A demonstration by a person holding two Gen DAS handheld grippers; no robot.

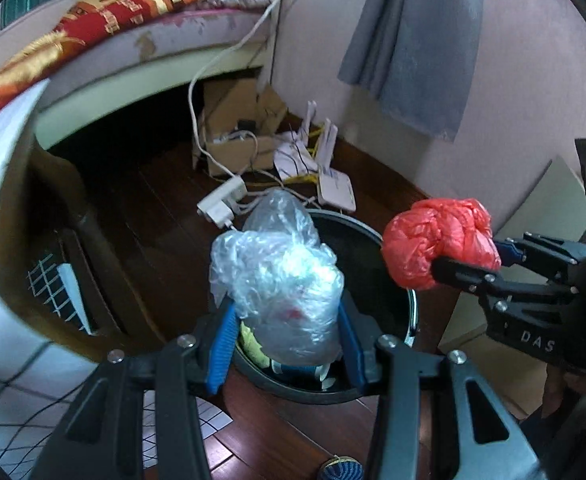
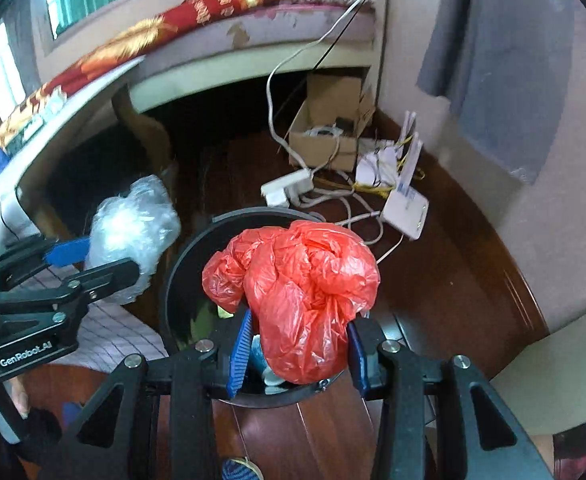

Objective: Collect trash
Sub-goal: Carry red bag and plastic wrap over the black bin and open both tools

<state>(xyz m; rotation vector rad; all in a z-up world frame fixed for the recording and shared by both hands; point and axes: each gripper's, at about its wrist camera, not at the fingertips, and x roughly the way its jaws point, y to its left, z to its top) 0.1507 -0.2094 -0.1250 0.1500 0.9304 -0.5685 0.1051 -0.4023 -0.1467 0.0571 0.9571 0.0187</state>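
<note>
Two hand-held tongs hover over a round black bin (image 1: 389,248) on a dark wood floor, the bin just below and ahead of both.

The left tongs (image 1: 285,344) are partly closed, blue pads pressing the sides of a crumpled clear bag (image 1: 277,276). The right tongs (image 2: 299,356) are likewise partly closed, clamped on a crumpled red bag (image 2: 301,292).

The step in hand looks like dropping both into the bin. To do it well, centre each bag over the opening, clear of the rim, then open the jaws wide; light plastic may cling to a pad.

Beyond the bin lie a power strip (image 1: 223,200) and cables.
</note>
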